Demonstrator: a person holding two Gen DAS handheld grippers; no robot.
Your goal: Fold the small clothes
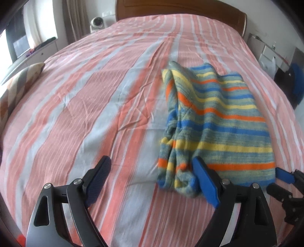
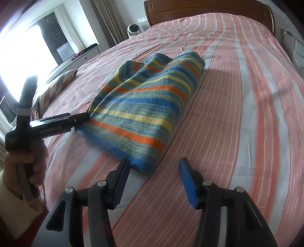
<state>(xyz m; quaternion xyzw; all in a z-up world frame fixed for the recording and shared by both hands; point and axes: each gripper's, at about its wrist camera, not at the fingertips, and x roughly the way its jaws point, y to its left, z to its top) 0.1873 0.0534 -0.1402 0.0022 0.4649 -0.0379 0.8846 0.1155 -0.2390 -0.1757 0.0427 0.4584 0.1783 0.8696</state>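
Lying on the pink-and-grey striped bedsheet, the small knitted garment with blue, yellow, orange and green stripes sits toward the right of the left wrist view and near the middle of the bed in the right wrist view. It looks already doubled over: one long side forms a smooth rounded fold, while the other side, nearest the left gripper, shows bunched, rumpled layers. I judge the fold as partly done, with at least a tidying of that loose edge and probably one more fold across its length left to make.

The left gripper has its jaws spread wide, with nothing between them; its right blue pad lies just at the near corner of the garment, touching or almost so. The right gripper is also wide apart and holds nothing, its left pad just beside the garment's near blue hem.

In the right wrist view the left gripper appears from the side, its tip at the garment's left corner; from that angle I cannot tell whether it pinches cloth.

A wooden headboard closes the far end.
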